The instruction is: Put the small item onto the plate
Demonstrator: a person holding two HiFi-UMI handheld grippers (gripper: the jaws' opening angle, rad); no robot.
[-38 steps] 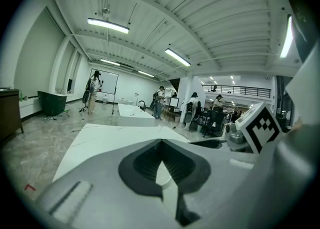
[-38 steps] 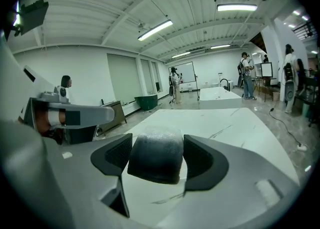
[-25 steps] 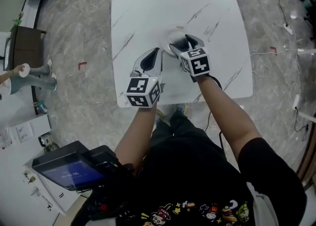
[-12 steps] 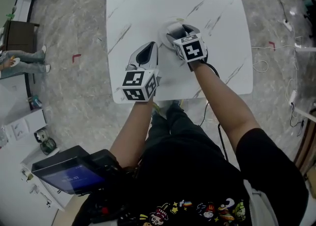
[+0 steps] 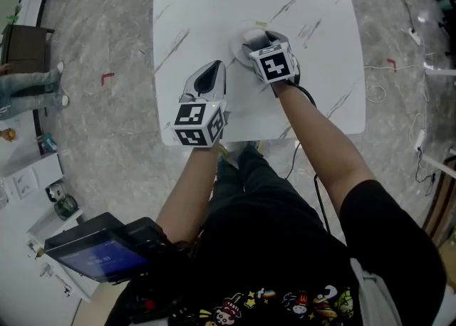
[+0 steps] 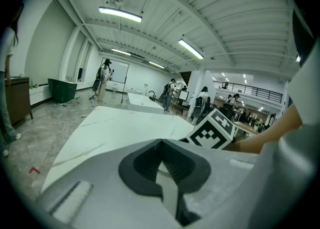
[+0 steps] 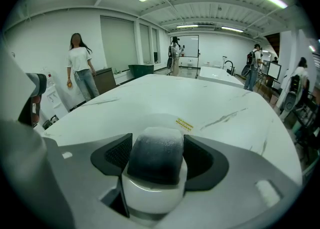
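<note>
The small item (image 7: 155,148), rounded with a dark frosted top and a white base, sits between the jaws of my right gripper (image 7: 157,159), which is shut on it. In the head view the right gripper (image 5: 258,38) hangs over the pale round plate (image 5: 237,47) near the middle of the white marble table (image 5: 214,4); the item is hidden there. Just beyond the item, the plate's faint rim (image 7: 150,117) shows in the right gripper view. My left gripper (image 5: 212,68) lies to the left of the plate, nearer me, shut with nothing in it (image 6: 161,149).
A small yellow sticker (image 7: 184,123) lies on the table past the plate. The table's near edge (image 5: 235,132) is close behind both grippers. Cables (image 5: 399,68) trail on the floor to the right. People stand far off in the room (image 7: 80,68).
The right gripper has edged slightly farther over the plate with the item still held. The left gripper has stayed where it was, shut.
</note>
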